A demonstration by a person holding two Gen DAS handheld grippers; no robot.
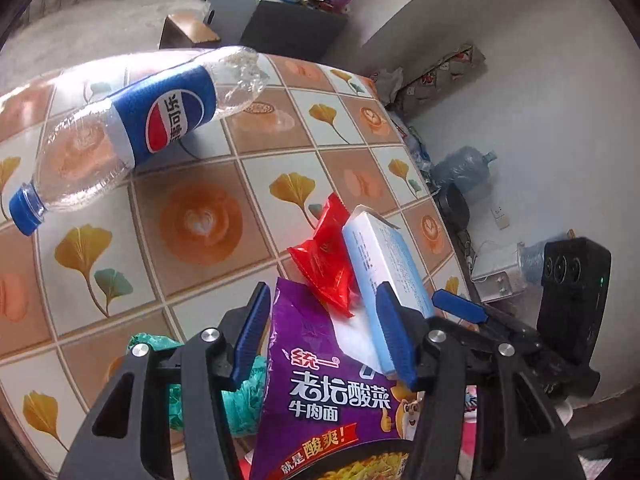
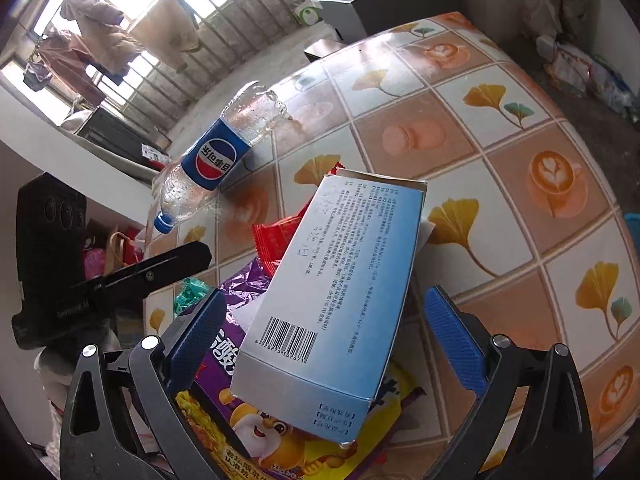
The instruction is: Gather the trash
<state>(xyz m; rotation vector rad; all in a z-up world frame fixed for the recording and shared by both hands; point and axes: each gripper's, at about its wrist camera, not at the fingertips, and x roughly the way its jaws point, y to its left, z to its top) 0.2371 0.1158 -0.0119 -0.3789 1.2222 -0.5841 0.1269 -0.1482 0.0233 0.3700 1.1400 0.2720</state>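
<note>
The noodle packet point(image 1: 320, 392) is straddled by the half-closed, non-gripping left gripper point(image 1: 320, 332); the blue box point(image 2: 332, 288) lies lengthwise between the right gripper point(image 2: 332, 332) fingers, set apart.

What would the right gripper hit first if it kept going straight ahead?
Most likely the blue box, which lies tilted between the open right gripper fingers atop the noodle packet. Depth is unclear.

A table point(image 1: 208, 184) with a leaf and coffee cloth holds a bottle point(image 1: 132, 128) far left and a near pile: purple bag point(image 1: 320, 392), red wrapper point(image 1: 326, 252), blue box point(image 1: 384, 264), green bag point(image 1: 240, 396).
</note>
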